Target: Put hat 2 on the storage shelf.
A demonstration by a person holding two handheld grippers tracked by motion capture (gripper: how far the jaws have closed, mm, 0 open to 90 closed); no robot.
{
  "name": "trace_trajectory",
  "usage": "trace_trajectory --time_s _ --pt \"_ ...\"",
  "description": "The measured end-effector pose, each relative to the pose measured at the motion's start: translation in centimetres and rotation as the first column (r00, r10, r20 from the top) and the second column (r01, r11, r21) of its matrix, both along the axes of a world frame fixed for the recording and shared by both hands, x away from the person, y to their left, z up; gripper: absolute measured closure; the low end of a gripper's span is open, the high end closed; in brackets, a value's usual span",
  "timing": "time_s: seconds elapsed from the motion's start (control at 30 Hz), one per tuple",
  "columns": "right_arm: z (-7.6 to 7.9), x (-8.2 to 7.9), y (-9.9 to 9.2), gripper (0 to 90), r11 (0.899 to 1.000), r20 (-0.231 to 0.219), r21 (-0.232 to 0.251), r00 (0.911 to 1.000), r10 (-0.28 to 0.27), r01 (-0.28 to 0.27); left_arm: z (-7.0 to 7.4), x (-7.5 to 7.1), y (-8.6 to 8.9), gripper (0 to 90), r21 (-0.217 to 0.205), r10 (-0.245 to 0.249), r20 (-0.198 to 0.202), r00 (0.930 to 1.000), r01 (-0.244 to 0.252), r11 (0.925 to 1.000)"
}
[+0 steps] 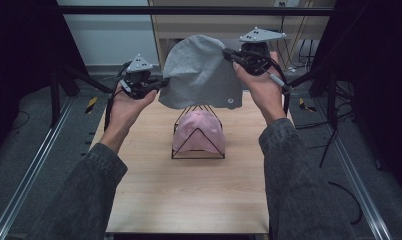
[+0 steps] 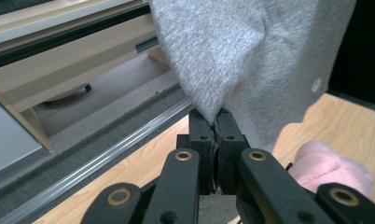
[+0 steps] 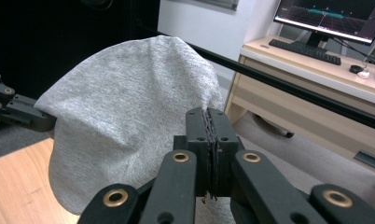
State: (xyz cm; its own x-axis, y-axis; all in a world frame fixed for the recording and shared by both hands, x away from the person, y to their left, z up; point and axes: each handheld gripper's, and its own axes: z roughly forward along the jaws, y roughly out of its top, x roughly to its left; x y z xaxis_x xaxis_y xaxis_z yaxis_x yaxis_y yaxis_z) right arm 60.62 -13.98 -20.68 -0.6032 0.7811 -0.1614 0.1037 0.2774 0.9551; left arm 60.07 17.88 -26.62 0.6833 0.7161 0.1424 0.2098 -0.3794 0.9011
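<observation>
From the high view, the grey hat (image 1: 201, 72) hangs in the air above the far half of the table (image 1: 189, 195), stretched between the left gripper (image 1: 161, 84) and the right gripper (image 1: 229, 54). Below it stands a black wire stand (image 1: 198, 142) already carrying a pink hat (image 1: 199, 131). This looks like the carrying step: the grey hat is lifted and held spread, and the next move, by my reading, calls for lowering it squarely over the stand, opening down, with both hands kept level so it doesn't snag the wire. The forearms reach forward, hands raised, the right one higher than the left.

The left gripper view has the jaws pressed together on a pinch of grey fabric (image 2: 232, 51) at the hat's edge, which rises and fans out from the tips. The pink hat (image 2: 328, 165) sits lower right over the table.

In the right gripper view the jaws are clamped shut too, with the grey hat (image 3: 125, 126) ballooning away to the left; the fabric between the tips is mostly hidden, so the bite there is probably on the rim. The other gripper (image 3: 17, 109) holds the far edge.
</observation>
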Motion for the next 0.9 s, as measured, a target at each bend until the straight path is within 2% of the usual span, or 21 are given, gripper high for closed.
trace_trajectory --time_s 0.17,0.37,0.6,0.9 --pt "-1.6 0.6 -0.1 89.0 1.0 -0.016 0.006 0.9998 -0.007 0.007 -1.4 0.6 -0.3 87.9 0.008 0.011 -0.008 0.9999 -0.011 0.9999" --pt "-4.0 1.0 -0.4 89.0 1.0 -0.051 0.009 0.9986 -0.012 0.013 -3.5 0.8 -0.9 87.9 0.043 0.021 -0.007 0.9998 -0.021 0.9989" --pt "-6.8 1.1 -0.4 89.0 1.0 -0.083 0.013 0.9965 -0.006 0.007 -6.0 0.9 -0.6 87.8 0.043 0.038 -0.03 0.9988 -0.037 0.9984" --pt "-8.9 1.2 0.1 89.0 1.0 -0.116 0.014 0.9933 0.0 0.001 -8.1 0.8 0.1 87.8 0.046 0.048 -0.066 0.9967 -0.045 0.9979"
